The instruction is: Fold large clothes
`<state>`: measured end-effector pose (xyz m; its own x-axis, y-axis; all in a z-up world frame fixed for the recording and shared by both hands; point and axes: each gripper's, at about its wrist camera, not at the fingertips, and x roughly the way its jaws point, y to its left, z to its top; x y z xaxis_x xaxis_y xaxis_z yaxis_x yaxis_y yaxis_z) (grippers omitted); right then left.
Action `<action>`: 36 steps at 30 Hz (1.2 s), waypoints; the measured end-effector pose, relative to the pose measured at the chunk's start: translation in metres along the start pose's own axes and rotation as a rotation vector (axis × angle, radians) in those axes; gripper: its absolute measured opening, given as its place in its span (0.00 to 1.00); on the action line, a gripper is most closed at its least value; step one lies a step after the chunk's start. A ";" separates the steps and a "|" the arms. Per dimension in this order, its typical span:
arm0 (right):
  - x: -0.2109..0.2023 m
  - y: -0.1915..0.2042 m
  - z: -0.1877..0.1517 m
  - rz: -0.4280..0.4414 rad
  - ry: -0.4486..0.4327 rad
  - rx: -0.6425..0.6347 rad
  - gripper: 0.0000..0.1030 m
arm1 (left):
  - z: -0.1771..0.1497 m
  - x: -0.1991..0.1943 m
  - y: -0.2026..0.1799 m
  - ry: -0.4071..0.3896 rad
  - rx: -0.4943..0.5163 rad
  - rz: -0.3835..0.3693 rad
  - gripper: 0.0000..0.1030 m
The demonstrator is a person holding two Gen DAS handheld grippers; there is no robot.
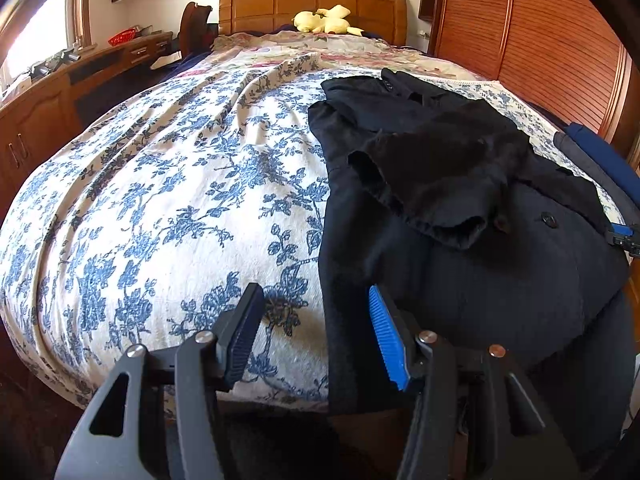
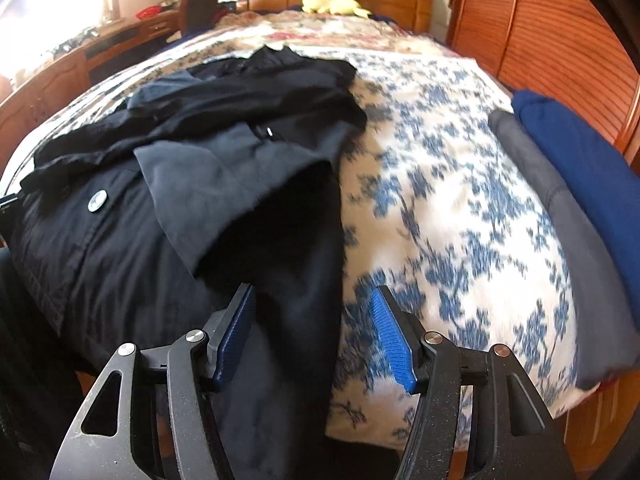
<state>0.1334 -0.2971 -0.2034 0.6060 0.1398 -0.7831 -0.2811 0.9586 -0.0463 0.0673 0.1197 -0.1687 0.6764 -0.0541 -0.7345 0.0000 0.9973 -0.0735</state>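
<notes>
A large black coat [image 1: 460,208] lies on the blue-floral bedspread [image 1: 160,200], sleeves folded across its front, its hem hanging over the bed's near edge. My left gripper [image 1: 316,320] is open, empty, straddling the coat's left edge. In the right wrist view the coat [image 2: 160,200] lies to the left. My right gripper [image 2: 312,320] is open, empty, straddling the coat's right edge near the hem. The right gripper's tip shows in the left wrist view [image 1: 624,236] at the coat's right side.
A grey garment [image 2: 576,240] and a blue garment [image 2: 580,160] lie stacked at the bed's right edge. A yellow plush toy [image 1: 324,20] sits by the headboard. A wooden desk [image 1: 60,92] stands left, a slatted wardrobe [image 1: 540,40] right.
</notes>
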 end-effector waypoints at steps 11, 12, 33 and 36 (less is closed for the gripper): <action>-0.011 0.039 0.000 0.139 -0.024 -0.085 0.53 | -0.007 -0.006 -0.001 0.001 0.003 -0.036 0.41; -0.011 0.040 0.000 0.134 -0.022 -0.087 0.53 | -0.008 -0.007 -0.001 0.001 0.004 -0.043 0.40; -0.017 0.026 -0.015 0.169 -0.028 -0.005 0.09 | -0.018 -0.006 -0.011 0.047 0.036 -0.101 0.19; -0.024 0.025 -0.011 0.190 -0.067 0.008 0.06 | -0.015 -0.009 -0.013 0.037 0.046 -0.103 0.05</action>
<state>0.1037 -0.2788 -0.1926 0.5908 0.3346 -0.7342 -0.3893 0.9152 0.1039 0.0500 0.1068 -0.1711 0.6431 -0.1574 -0.7494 0.1021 0.9875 -0.1198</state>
